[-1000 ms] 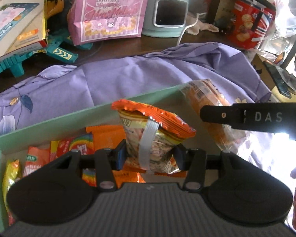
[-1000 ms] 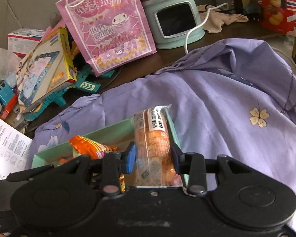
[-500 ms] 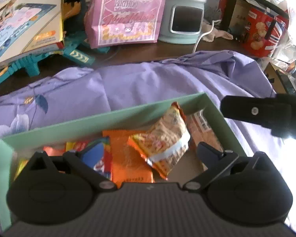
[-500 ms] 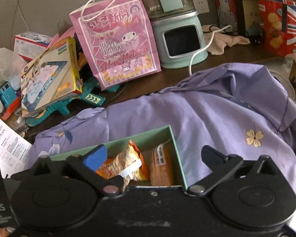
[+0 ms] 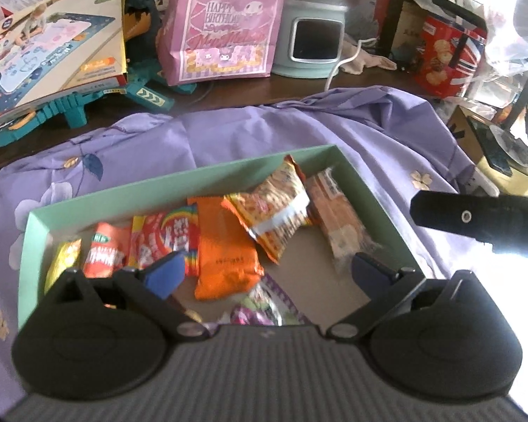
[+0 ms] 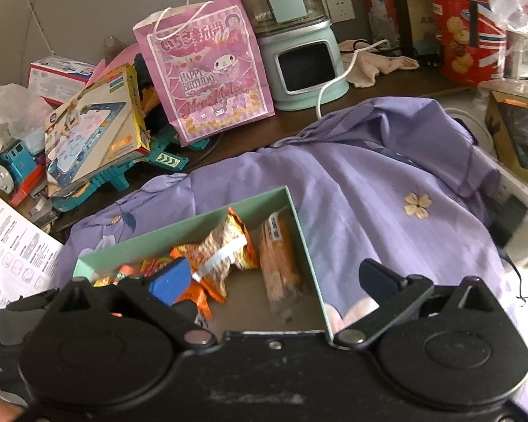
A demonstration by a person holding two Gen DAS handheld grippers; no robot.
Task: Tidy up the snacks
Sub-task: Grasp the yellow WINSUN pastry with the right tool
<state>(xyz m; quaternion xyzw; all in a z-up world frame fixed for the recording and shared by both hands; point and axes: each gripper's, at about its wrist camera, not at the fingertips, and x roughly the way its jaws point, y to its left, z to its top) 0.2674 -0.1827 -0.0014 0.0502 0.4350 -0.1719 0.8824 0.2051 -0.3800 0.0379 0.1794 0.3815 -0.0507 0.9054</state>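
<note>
Clutter lines the back of the dark worktop (image 6: 397,86): a pink birthday gift bag (image 6: 207,70), a mint-green appliance (image 6: 304,66) with a white cord, a red biscuit tin (image 6: 470,47), and a boxed drawing toy (image 6: 95,126) leaning on teal plastic track. Nearer me, a lilac flowered cloth (image 6: 369,183) covers the surface, and on it sits the pale green box (image 5: 179,184) that takes the snacks.

I see both claws spread wide with nothing between the pads. My left claw (image 5: 265,269) hovers over the box's open interior; my right claw (image 6: 274,277) hangs over the box's right-hand corner, its right finger out above the cloth.

Inside the box, from my left wrist view, the snacks lie in a loose row along the far wall: a yellow packet (image 5: 61,260) at the left end, then a small red-orange packet (image 5: 105,255), a rainbow-printed packet (image 5: 165,235), and a plain orange pouch (image 5: 225,253). A crinkled orange noodle-style bag (image 5: 271,207) lies tilted, overlapping the pouch's upper right edge. Just beside it, along the right wall, lies a long clear-wrapped pack of orange biscuits (image 5: 338,221). A purple-and-green wrapper (image 5: 260,306) shows at the near edge, partly hidden behind my left claw's body.
</note>
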